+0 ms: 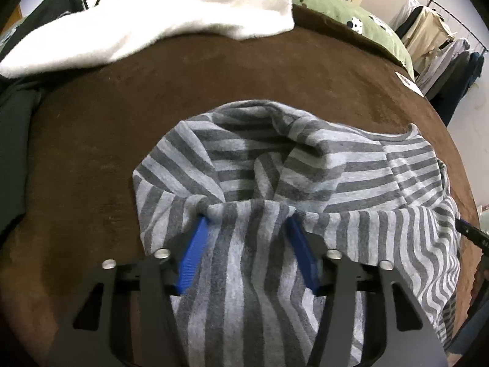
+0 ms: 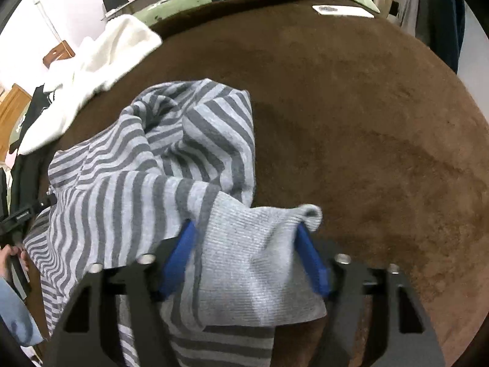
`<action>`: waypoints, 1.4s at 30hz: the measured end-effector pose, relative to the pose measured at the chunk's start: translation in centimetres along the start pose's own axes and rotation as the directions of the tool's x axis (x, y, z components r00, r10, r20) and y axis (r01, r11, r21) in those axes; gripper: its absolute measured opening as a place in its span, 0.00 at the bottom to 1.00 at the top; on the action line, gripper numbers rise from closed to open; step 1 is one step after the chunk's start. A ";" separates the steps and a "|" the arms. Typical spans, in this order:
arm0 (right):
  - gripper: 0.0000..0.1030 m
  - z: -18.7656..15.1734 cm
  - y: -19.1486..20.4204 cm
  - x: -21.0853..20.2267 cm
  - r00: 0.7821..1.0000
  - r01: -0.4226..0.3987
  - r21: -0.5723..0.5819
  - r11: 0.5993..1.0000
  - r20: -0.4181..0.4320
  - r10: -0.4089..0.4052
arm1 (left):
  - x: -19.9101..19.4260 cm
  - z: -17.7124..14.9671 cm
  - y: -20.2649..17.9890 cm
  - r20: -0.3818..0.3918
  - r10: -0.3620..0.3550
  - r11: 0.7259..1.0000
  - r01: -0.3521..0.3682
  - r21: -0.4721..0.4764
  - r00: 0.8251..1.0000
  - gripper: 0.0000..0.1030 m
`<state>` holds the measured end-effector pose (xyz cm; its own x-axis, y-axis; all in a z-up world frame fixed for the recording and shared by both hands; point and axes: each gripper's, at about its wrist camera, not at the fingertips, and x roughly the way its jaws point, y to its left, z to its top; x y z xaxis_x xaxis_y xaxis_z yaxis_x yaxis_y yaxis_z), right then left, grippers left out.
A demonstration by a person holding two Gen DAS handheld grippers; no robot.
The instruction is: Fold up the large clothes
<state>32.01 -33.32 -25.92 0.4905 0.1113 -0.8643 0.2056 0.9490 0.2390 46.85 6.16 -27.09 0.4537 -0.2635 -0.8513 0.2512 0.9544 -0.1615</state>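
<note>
Striped shirt (image 1: 269, 165) lies bunched on the brown bedspread (image 1: 91, 140), low centre in the left wrist view, centre left in the right wrist view. White garment (image 1: 189, 9) sits well apart, upper left in both.

We judge the step in hand to be lifting the shirt by two points to spread it flat. To do it well, we take only one layer at each point, draw the hands apart evenly until the cloth goes taut, and lay it down clear of the white garment. Bunched folds in the middle need shaking out first.

Left gripper (image 1: 247, 223): jaws partly open, striped cloth draped over and between the blue pads (image 1: 195, 253). The fabric fills the gap and pulls into a ridge at both tips, so we read it as pinched.

Right gripper (image 2: 244, 229): partly open too, with a plain grey ribbed band, cuff or hem, stretched across both pads (image 2: 311, 260). We read it as gripped on that band.
</note>
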 end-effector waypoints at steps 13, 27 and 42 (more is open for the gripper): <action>0.14 2.1 3.0 -3.0 0.994 0.008 -0.100 0.995 0.110 0.003 | -3.2 -0.2 1.1 0.121 0.037 0.995 -0.025 -0.099 0.992 0.04; 0.14 3.3 3.7 -2.2 0.996 -0.003 -0.127 0.992 0.090 0.015 | -1.3 0.2 1.1 0.002 -0.123 0.992 0.123 -0.037 0.992 0.69; 0.14 2.7 3.6 -2.6 0.996 -0.005 -0.120 0.993 0.089 0.016 | -1.5 0.0 -0.8 0.037 -0.090 0.996 0.091 -0.004 0.995 0.16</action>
<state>33.75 -31.00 -21.57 0.5670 0.0996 -0.8177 0.1002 0.9770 0.1885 45.93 5.81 -25.69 0.4605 -0.3537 -0.8142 0.2880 0.9271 -0.2399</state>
